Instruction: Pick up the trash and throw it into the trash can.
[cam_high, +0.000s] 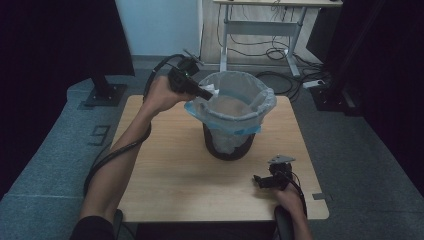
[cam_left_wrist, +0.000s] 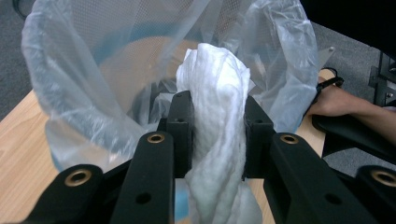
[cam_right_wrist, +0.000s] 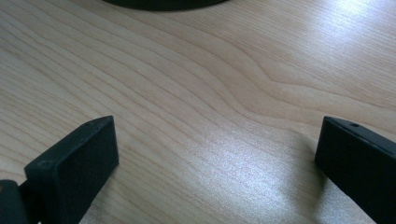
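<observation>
Tissue wad (cam_left_wrist: 215, 116), white and crumpled, is clamped between the two black jaws of the left gripper (cam_high: 209, 93), which is closed firmly on it with the jaw faces pressed into both its sides; the wad stands out above and below the jaws. That gripper is held at the near-left rim of the waste bin (cam_high: 230, 145), with the wad at the edge of the bin's opening, just over the clear plastic liner (cam_high: 260, 100) that is folded outward over the rim. In the left gripper view the liner's mouth (cam_left_wrist: 93, 70) spreads wide beyond the wad, and the bin's interior lies open behind it. The bin stands toward the far middle of the wooden table (cam_high: 175, 175), well in from every edge. Bare tabletop lies open to the bin's left, right and near side. The right gripper (cam_high: 261, 181) rests low near the table's near-right edge, well apart from the bin, its jaws spread wide with nothing between them; the right gripper view shows bare wood grain (cam_right_wrist: 210, 107) in the gap and the bin's dark base (cam_right_wrist: 163, 3) at the top margin
</observation>
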